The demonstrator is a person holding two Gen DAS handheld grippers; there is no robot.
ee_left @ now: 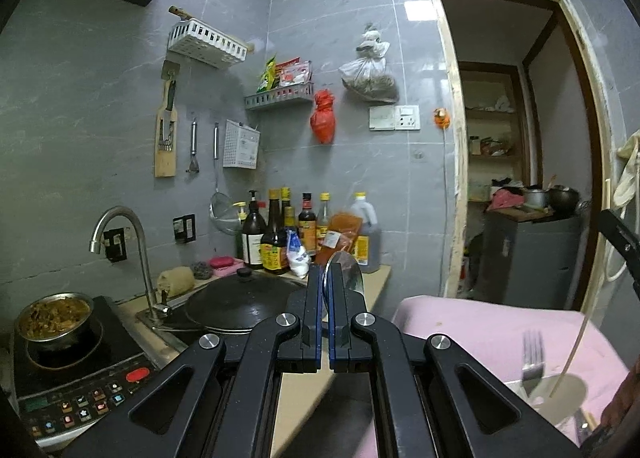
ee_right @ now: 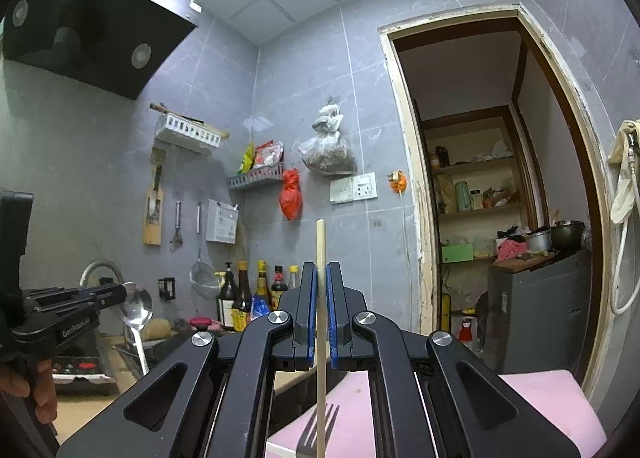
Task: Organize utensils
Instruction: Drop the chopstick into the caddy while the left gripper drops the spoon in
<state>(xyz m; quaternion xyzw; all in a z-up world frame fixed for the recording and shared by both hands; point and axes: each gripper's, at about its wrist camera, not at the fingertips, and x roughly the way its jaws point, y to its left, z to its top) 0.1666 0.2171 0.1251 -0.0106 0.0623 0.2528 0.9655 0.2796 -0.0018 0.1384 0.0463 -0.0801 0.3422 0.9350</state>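
Left wrist view: a steel spoon [ee_left: 347, 273] is clamped by the left tool [ee_left: 325, 278]; a wooden chopstick [ee_right: 320, 298] is gripped upright by the right tool [ee_right: 320, 278], a fork [ee_right: 318, 432] at 6 o'clock.

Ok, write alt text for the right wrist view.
The right tongs are shut on an upright pale wooden chopstick in a grey-tiled kitchen. At left, the left tongs hold a shiny metal spoon; a steel fork lies below.

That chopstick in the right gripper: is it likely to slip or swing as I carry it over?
The chopstick looks thin, smooth and rigid, so it probably won't flex. The right gripper pinches it at one spot along its length, with much hanging below, so it may pivot. It is round and would likely roll once set down.
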